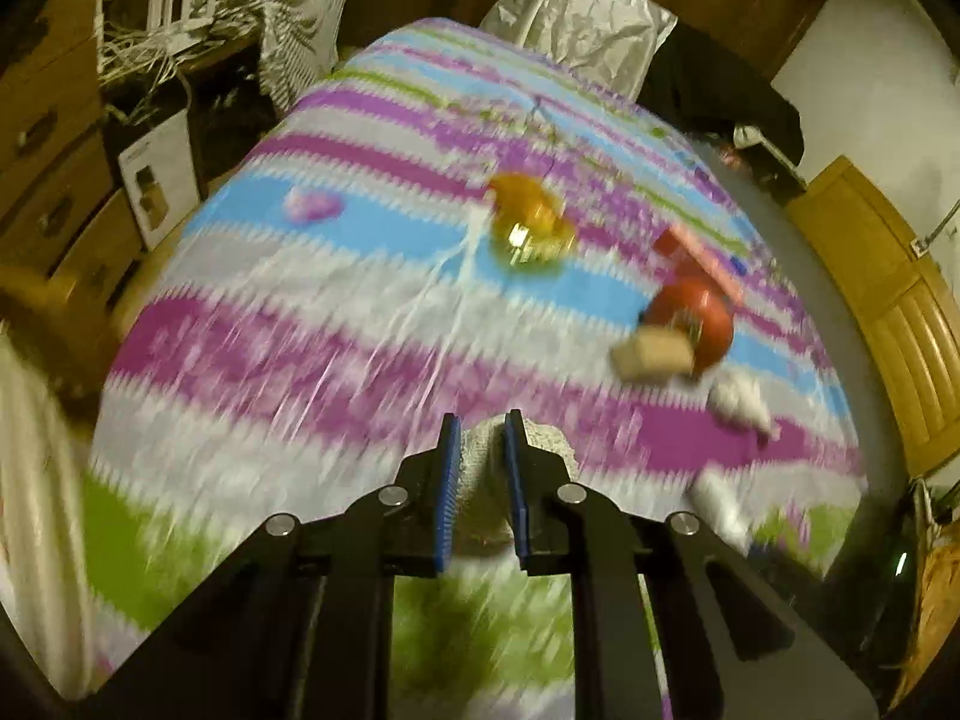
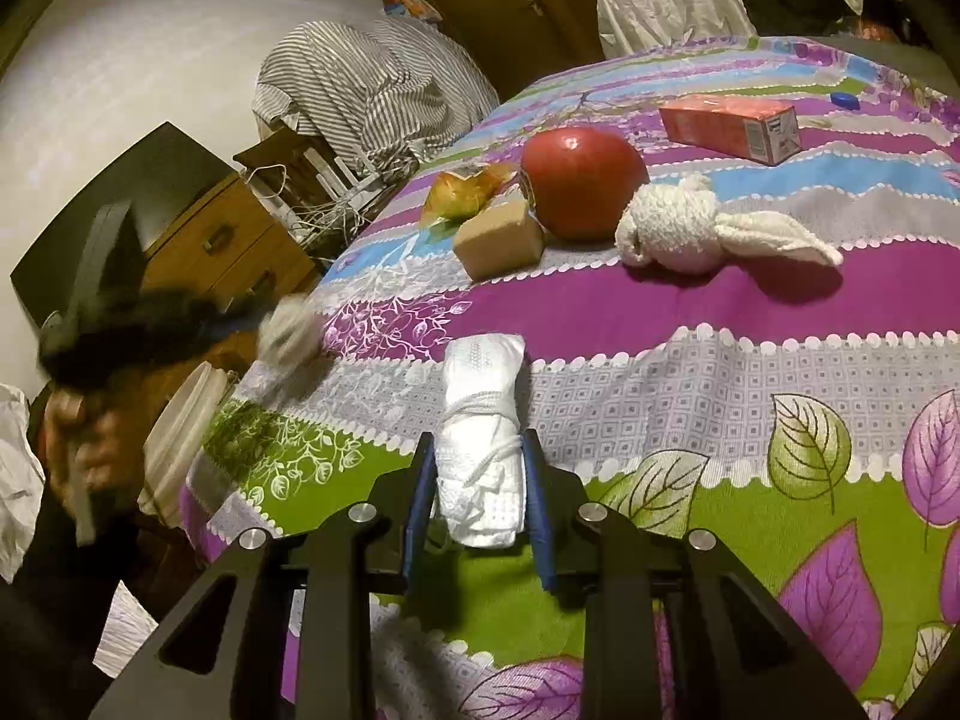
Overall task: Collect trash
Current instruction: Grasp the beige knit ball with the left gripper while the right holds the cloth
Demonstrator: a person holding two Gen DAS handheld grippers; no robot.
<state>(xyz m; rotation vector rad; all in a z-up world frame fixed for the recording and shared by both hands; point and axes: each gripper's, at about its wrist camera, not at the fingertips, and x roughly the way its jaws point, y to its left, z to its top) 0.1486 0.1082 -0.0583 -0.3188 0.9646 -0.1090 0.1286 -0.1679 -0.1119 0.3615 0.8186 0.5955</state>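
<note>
Left hand-held gripper (image 1: 483, 468): jaws pinched tight on a small grey-white crumpled wad (image 1: 534, 444). The left wrist view is heavily motion-blurred, so I can't judge how deep the bite is. In the right wrist view that wad (image 2: 288, 330) sits at the near-left edge of the bed (image 2: 720, 312), gripper and hand (image 2: 84, 438) both smeared.

Right hand-held gripper (image 2: 480, 480): narrow, closed on a white rolled wad tied with string (image 2: 480, 414), which rests on the bedspread at the near edge.

Risks, my read:
- Left wad is soft and only partly between the pads. A fast swing could shake it out, off the bed edge to the floor.
- Right roll is gripped near its end; most of it sticks out far of the pads. Lifting could let it pivot or slide free, and the string could unwind.
- The bedspread is loose. A low pass may snag fabric and drag the other items along.
- Still on the bed: orange wrapper (image 2: 462, 192), tan block (image 2: 498, 240), knotted white cloth (image 2: 690, 228), red carton (image 2: 732, 126) and, touching the block, a red apple (image 2: 579, 180). The apple could roll if bumped. It may not be trash, so don't grab it by mistake.
</note>
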